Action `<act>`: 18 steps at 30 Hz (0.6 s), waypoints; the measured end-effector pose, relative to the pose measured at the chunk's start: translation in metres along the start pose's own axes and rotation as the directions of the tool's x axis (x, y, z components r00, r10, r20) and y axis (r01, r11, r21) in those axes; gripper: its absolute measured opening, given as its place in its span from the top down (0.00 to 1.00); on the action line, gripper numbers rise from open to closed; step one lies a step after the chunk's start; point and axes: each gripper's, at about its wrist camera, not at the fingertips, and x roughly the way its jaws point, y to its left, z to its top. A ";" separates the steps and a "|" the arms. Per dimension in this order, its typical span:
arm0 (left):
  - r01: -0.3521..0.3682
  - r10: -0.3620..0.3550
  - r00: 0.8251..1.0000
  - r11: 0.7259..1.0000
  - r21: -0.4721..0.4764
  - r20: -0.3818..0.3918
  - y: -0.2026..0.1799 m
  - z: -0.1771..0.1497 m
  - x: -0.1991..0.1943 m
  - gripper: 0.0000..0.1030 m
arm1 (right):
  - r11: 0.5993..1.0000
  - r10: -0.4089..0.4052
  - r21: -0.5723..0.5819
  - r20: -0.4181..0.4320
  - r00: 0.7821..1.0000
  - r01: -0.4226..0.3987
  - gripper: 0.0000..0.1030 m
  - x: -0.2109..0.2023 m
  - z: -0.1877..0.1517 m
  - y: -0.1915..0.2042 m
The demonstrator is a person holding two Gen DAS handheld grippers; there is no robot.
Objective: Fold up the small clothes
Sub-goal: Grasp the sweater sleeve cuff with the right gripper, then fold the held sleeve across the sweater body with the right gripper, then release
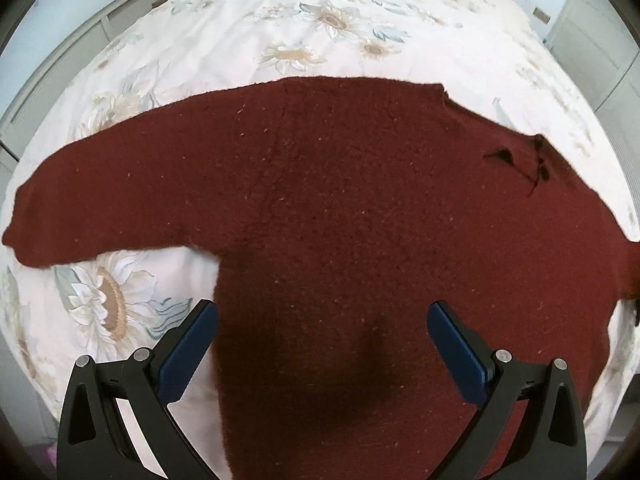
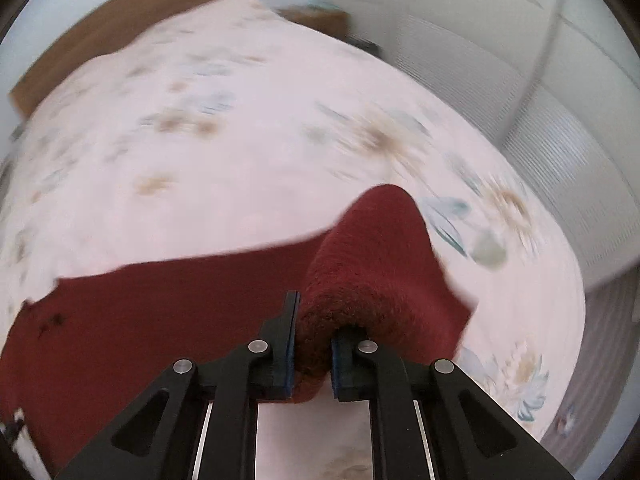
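Note:
A dark red knitted sweater (image 1: 340, 208) lies spread flat on a bed with a sunflower-print cover (image 1: 304, 28). One sleeve (image 1: 100, 200) stretches out to the left. My left gripper (image 1: 322, 320) hovers open over the sweater's body, its blue pads wide apart and nothing between them. In the right wrist view, my right gripper (image 2: 314, 344) is shut on the sweater's other sleeve (image 2: 372, 264), which is lifted off the bed and bunched over the fingers. The rest of the sweater (image 2: 160, 312) lies flat to the left.
White cupboards (image 1: 596, 48) stand to the right of the bed and a white slatted frame (image 1: 80, 56) to the left. A wooden headboard (image 2: 120, 28) runs along the far end. White wardrobe doors (image 2: 500, 60) flank the bed in the right wrist view.

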 end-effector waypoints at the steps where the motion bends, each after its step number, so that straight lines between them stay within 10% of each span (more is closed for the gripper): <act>1: -0.014 0.013 1.000 1.000 0.012 0.010 -0.001 0.000 -0.001 0.01 | 0.999 0.019 -0.035 0.015 1.000 -0.018 0.88 -0.009 0.003 0.017; 18: -0.007 0.005 0.999 0.999 0.049 0.048 0.003 0.025 -0.002 0.01 | 0.877 0.329 -0.349 -0.067 0.942 -0.331 0.89 -0.027 -0.038 0.283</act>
